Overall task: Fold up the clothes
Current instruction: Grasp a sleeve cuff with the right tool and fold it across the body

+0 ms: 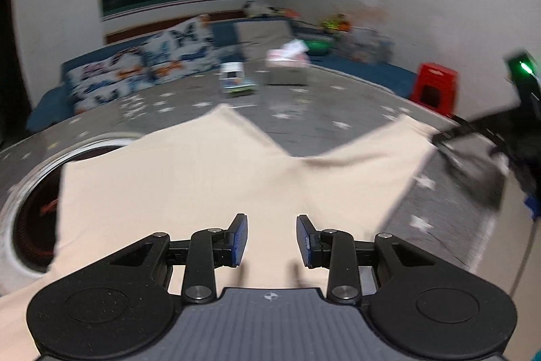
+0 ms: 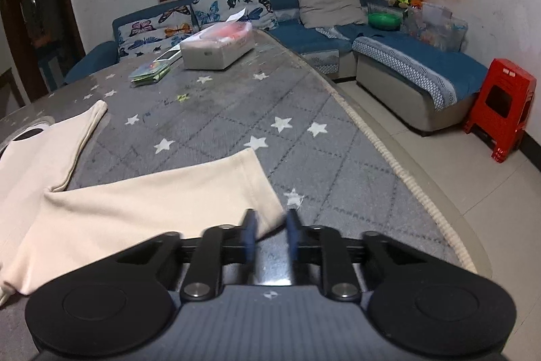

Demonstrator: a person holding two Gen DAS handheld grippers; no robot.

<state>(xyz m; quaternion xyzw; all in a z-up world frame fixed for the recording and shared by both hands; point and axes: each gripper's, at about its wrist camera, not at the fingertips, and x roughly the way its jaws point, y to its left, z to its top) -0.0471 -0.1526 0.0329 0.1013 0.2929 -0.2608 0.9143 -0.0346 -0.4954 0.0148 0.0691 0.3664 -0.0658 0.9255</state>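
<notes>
A cream garment (image 1: 189,178) lies flat on the grey star-patterned table cover (image 2: 236,110), its two narrow ends spreading away from me. My left gripper (image 1: 271,239) hovers over the garment's wide middle, open, with nothing between its blue pads. This view is blurred. At its right edge, the right gripper's black frame (image 1: 483,171) sits at the tip of one narrow end. In the right wrist view, my right gripper (image 2: 270,235) straddles the near corner of that end of the garment (image 2: 135,212). Its pads stand a little apart, with the cloth corner between them.
A round white-rimmed dark object (image 1: 33,219) lies partly under the garment at the left. A white box (image 2: 216,51) and a stack of booklets (image 2: 150,73) sit at the far side. The table's curved edge (image 2: 405,178) runs on the right, with a red stool (image 2: 500,110) and blue sofa (image 2: 405,63) beyond.
</notes>
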